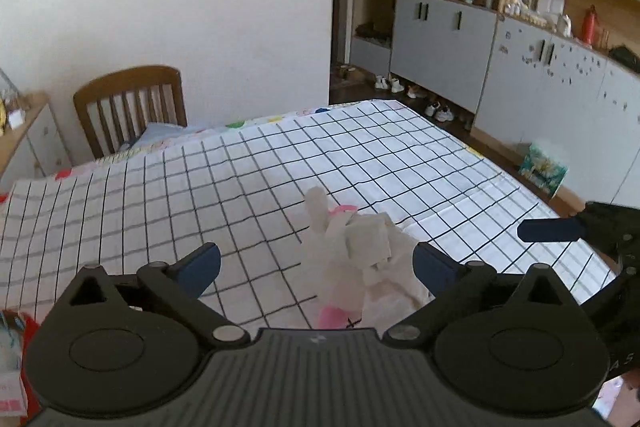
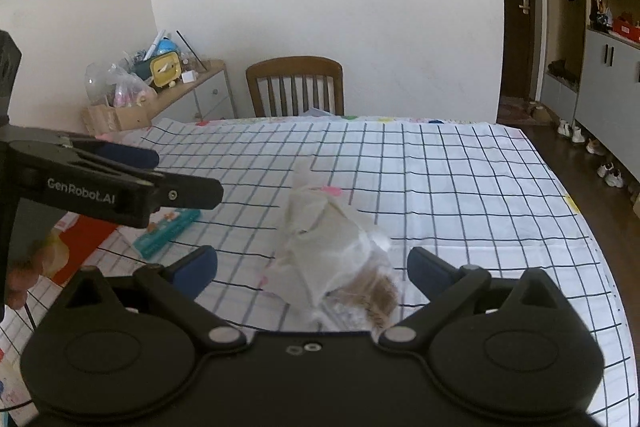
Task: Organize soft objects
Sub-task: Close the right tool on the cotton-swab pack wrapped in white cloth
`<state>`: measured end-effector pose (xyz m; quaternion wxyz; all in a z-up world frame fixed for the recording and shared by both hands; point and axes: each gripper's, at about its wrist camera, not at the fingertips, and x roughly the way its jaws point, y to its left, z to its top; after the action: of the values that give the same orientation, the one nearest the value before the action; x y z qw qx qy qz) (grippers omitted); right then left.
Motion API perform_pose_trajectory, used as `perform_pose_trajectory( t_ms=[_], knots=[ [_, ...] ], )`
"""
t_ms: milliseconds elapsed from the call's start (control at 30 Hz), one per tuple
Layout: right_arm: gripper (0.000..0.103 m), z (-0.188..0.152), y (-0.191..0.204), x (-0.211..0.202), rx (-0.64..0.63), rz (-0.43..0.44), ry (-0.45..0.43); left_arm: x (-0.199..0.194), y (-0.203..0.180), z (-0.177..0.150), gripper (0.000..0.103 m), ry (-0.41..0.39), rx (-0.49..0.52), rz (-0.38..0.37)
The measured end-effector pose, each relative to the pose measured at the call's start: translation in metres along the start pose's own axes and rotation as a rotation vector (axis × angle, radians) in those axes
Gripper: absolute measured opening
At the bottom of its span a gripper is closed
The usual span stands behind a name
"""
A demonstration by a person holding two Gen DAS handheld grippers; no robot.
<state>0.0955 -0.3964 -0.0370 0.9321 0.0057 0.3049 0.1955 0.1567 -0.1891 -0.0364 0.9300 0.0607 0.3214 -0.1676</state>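
Checked tablecloth [image 2: 460,187]: bagged plush toy [image 2: 336,251] lies lengthwise, near-to-far, between both released grippers, left gripper [image 1: 316,263] and right gripper [image 2: 312,263].

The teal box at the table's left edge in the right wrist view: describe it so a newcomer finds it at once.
Start at the checked tablecloth and follow it to its left edge. There, beside a red sheet, lies the long flat teal box. It is the only hard teal thing; the nearby pale plush bundle is soft.
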Motion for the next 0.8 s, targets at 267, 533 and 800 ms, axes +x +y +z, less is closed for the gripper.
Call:
perform_pose_trajectory(
  t_ms=[267,533,800],
  knots=[
    [0.101,-0.002,-0.022,0.017,-0.008,0.002,0.043,0.024,-0.017,0.006,0.103,0.012,-0.026,-0.036],
    [0.1,-0.001,-0.03,0.027,-0.033,0.027,0.06,0.051,-0.033,0.007,0.103,0.047,-0.002,-0.061],
    [0.098,-0.005,-0.039,0.045,-0.056,0.058,0.106,0.072,-0.045,0.005,0.102,0.082,0.016,-0.083]
  ],
)
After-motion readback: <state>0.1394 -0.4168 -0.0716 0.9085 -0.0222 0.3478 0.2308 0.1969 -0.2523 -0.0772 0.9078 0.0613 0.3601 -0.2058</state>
